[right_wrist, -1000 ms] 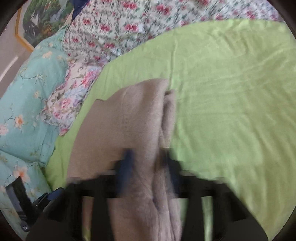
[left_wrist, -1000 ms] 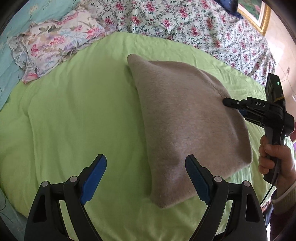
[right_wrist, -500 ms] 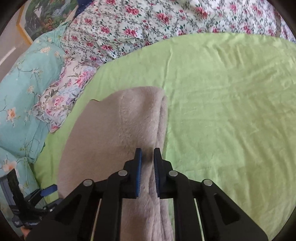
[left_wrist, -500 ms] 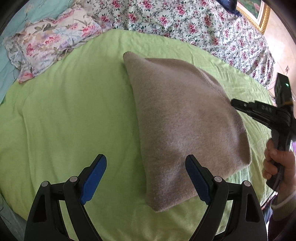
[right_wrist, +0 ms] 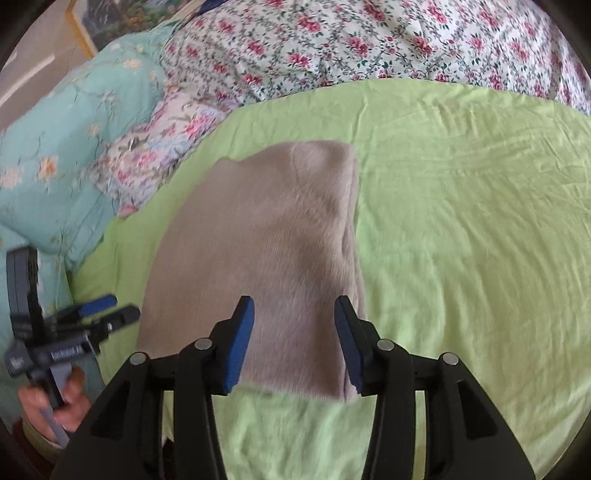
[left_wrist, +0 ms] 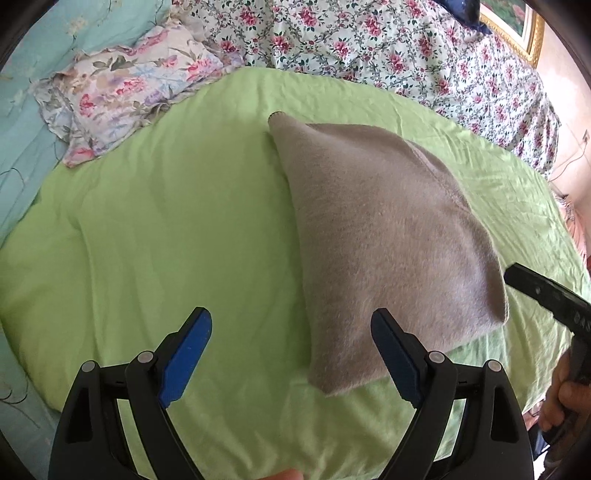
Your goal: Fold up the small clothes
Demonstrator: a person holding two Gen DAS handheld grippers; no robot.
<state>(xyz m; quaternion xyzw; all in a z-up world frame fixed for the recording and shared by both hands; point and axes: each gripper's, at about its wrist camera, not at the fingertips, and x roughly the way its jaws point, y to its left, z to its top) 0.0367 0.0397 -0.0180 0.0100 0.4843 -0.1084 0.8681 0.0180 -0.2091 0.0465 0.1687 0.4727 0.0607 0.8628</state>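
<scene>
A folded beige fleece garment [left_wrist: 384, 240] lies flat on the light green sheet [left_wrist: 166, 229]; it also shows in the right wrist view [right_wrist: 266, 258]. My left gripper [left_wrist: 291, 350] is open and empty, held above the sheet at the garment's near left corner. My right gripper [right_wrist: 293, 339] is open and empty, held just above the garment's near edge. Its black body [left_wrist: 546, 295] shows at the right edge of the left wrist view. The left gripper [right_wrist: 96, 314] also shows at the lower left of the right wrist view.
A floral quilt [left_wrist: 369, 48] and a pastel floral pillow [left_wrist: 122, 88] lie along the far side of the bed. A teal floral cover [right_wrist: 55, 177] lies at the left. A framed picture [left_wrist: 517, 26] hangs on the wall.
My right gripper let go of the garment's edge, opened, and drew back toward the near side. The garment now lies flat. My left gripper stayed open and shifted only slightly.
</scene>
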